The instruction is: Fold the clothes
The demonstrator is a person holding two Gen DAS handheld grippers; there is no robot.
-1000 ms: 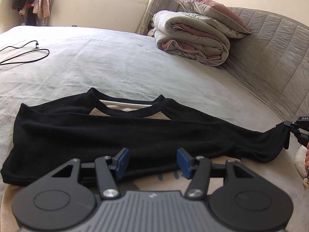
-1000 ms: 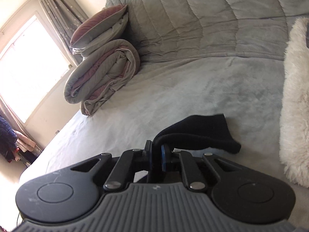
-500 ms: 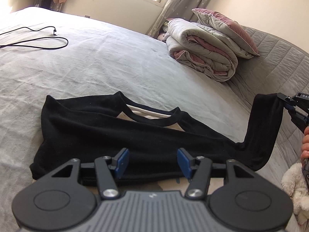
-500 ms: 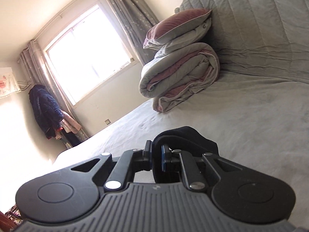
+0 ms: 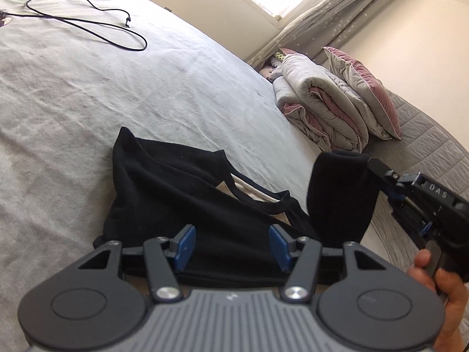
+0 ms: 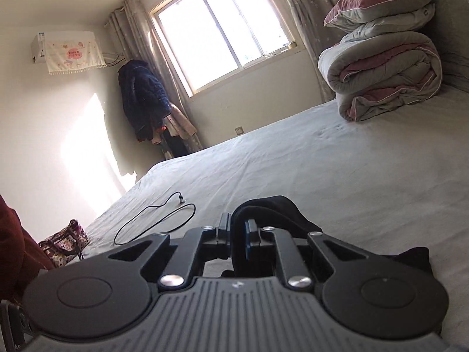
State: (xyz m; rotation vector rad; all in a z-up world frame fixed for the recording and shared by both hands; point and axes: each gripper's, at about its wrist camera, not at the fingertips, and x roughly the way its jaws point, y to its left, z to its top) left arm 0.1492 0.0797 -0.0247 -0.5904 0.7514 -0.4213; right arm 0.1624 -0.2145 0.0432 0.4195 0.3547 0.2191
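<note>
A floral bag [image 6: 66, 245] sits at the bed's [image 5: 88, 94] far left edge, past the black cable [image 5: 88, 23]; what is in it cannot be seen. The cable lies looped on the grey cover, well left of and beyond the black top [image 5: 176, 193], which lies spread on the bed with a cream lining showing at its neckline. Just this side of the top, the left gripper [image 5: 231, 243] hovers over its near hem with jaws spread wide and nothing between them. Right of the neckline, the sleeve [image 5: 340, 196] is lifted off the bed and doubled back over the top; the right gripper [image 6: 239, 236], held by a hand [image 5: 445, 287], has its jaws pinching the sleeve end. Beyond the sleeve, a rolled quilt [image 5: 319, 105] with a pillow [image 5: 366, 88] on it lies by the headboard.

A second ago the sleeve stretched out flat to the right of the top; it has since been raised and swung leftward over the body.
</note>
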